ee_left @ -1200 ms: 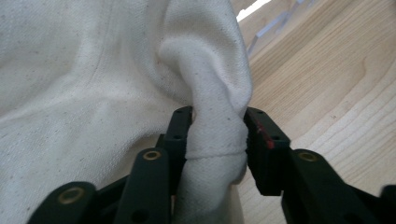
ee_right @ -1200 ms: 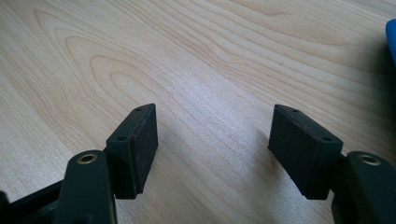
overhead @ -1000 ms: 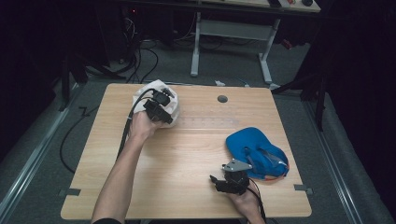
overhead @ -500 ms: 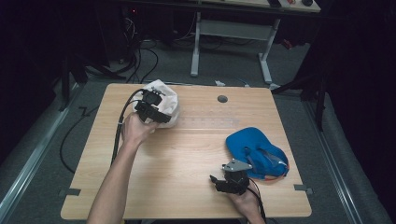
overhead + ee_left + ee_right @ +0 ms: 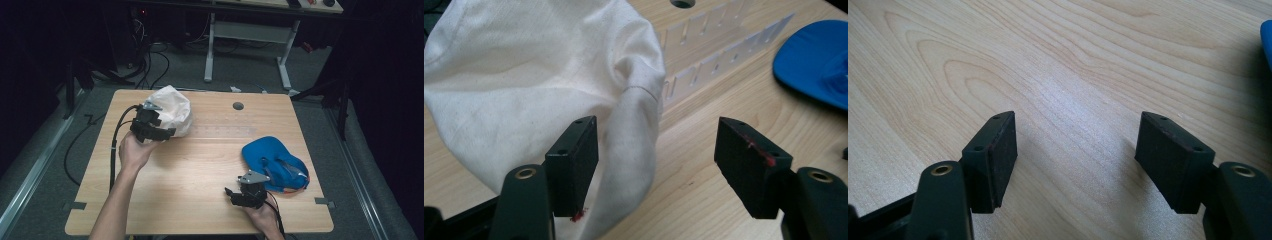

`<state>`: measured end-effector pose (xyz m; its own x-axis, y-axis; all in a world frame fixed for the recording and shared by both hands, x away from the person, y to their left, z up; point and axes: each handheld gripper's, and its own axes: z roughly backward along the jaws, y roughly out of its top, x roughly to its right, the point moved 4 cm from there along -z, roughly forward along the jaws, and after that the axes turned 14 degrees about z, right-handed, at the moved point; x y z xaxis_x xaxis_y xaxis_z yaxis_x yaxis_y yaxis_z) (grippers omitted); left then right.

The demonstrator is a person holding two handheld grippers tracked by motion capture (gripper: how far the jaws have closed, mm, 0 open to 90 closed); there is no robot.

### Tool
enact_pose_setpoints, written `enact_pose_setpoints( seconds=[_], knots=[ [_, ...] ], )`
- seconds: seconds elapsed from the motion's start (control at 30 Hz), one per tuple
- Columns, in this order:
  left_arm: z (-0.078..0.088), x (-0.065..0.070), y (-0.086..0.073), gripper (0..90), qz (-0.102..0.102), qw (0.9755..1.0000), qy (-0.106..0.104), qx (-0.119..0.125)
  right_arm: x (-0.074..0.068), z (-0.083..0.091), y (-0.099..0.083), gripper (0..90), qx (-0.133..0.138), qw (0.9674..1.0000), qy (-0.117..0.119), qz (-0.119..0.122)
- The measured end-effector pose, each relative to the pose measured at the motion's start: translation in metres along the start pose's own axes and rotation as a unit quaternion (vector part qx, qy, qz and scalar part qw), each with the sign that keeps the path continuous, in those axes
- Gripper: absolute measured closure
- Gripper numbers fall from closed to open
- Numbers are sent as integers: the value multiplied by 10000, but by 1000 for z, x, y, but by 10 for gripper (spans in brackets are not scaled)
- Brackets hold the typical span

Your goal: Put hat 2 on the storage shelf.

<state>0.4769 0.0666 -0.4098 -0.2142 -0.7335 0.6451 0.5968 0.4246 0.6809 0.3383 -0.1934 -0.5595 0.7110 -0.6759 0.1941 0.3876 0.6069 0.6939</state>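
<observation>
A white cloth cap (image 5: 172, 111) lies at the back left of the wooden table (image 5: 200, 175). My left gripper (image 5: 167, 133) is open at the cap's near edge. In the left gripper view the white cap (image 5: 524, 85) hangs a fold between the wide-apart jaws of the left gripper (image 5: 656, 150), close to the left one. A blue cap (image 5: 272, 160) rests at the right. My right gripper (image 5: 229, 193) stands open near the front edge, left of the blue cap. In the right gripper view the right gripper (image 5: 1078, 150) has bare wood between its jaws.
A clear slotted plastic strip (image 5: 709, 50) lies on the table behind the white cap, toward the blue cap (image 5: 819, 60). A round cable hole (image 5: 238, 106) sits at the back centre. A sliver of the blue cap (image 5: 1267, 35) shows at the right gripper view's edge.
My left gripper has drawn back from on top of the white cap toward the left and the near side. The right gripper has stayed in place.
</observation>
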Motion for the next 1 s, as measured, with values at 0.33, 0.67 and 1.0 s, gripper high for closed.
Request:
enact_pose_setpoints(
  seconds=[0.33,0.67,1.0],
  knots=[
    [35,-7,-31,327,291,9987,-377,182,0,0,0,340,2,10000,-2,-14],
    [44,-26,-85,294,566,9975,-411,82,0,0,0,352,17,10000,14,4],
    [28,-51,-127,286,459,9987,-117,166,-1,0,0,338,4,10000,7,8]
  ],
)
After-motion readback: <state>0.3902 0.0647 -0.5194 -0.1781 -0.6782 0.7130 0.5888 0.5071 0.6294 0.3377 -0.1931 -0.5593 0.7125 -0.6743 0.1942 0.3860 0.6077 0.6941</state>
